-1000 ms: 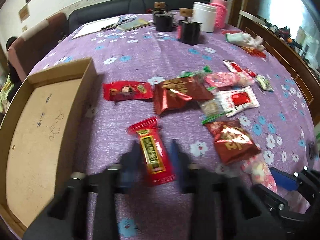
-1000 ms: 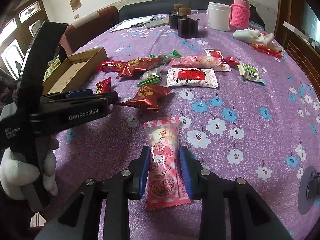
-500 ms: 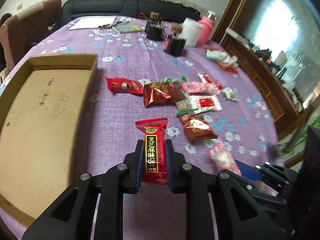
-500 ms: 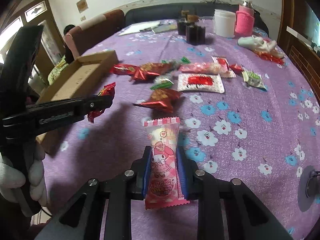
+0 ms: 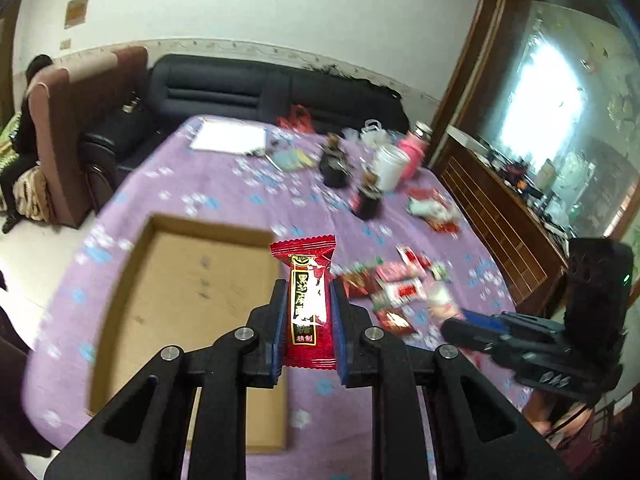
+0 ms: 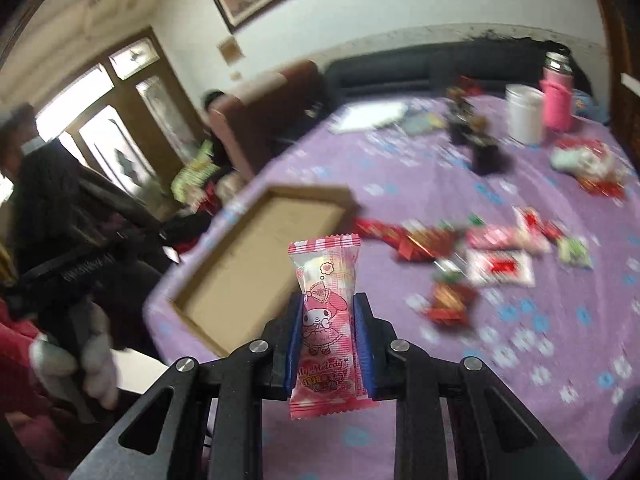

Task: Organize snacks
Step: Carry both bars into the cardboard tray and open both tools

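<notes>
the red candy packet [image 5: 307,308] stands upright between the blue pads of the left gripper [image 5: 308,312], its long axis running straight ahead along the fingers, crimped top edge pointing away from the camera and bottom edge toward the gripper body. the black label with gold characters faces the lens. the left gripper is closed down to the width of the packet, both pads pressed against its long sides, so the packet is lifted clear of the tabletop [image 5: 224,200].

the pink my melody packet [image 6: 326,320] is held the same way in the right gripper [image 6: 327,332]: long axis along the fingers, striped crimped end pointing forward and slightly left, cartoon face toward the camera, lower end sticking out behind the pads. the right gripper is narrowed to the packet's width, pinching it on both long sides above the purple flowered cloth.

the cardboard tray [image 5: 120,320] lies on the tabletop below and left of the red packet; in the right wrist view the cardboard tray [image 6: 304,193] sits ahead and left of the pink packet. the loose snacks [image 5: 400,288] lie in a blurred cluster to the right of the tray. in the left wrist view the right gripper [image 5: 472,326] shows at lower right, beside that cluster.
</notes>
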### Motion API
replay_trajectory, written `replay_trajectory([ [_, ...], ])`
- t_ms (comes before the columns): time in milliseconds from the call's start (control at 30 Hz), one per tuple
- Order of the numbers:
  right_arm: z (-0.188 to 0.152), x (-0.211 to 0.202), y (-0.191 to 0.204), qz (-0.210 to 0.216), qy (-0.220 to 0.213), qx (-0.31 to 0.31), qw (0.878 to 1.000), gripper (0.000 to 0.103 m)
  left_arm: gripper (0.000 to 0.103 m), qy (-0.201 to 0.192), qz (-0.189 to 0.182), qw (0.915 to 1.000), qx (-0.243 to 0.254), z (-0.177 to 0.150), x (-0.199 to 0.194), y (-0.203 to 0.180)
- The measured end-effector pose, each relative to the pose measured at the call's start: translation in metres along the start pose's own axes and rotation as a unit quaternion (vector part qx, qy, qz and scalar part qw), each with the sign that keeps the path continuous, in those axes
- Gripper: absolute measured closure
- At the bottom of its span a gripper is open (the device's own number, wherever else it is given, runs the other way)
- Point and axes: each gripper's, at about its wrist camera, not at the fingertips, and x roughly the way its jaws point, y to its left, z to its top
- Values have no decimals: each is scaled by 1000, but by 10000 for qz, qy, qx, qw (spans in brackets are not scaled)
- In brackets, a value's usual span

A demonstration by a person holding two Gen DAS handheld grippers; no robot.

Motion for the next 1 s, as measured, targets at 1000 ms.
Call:
replay_trajectory([
  [1000,72,262,-15,-734,1045,753,9889,79,85,1046,404,9831,-1448,-4,199,130],
])
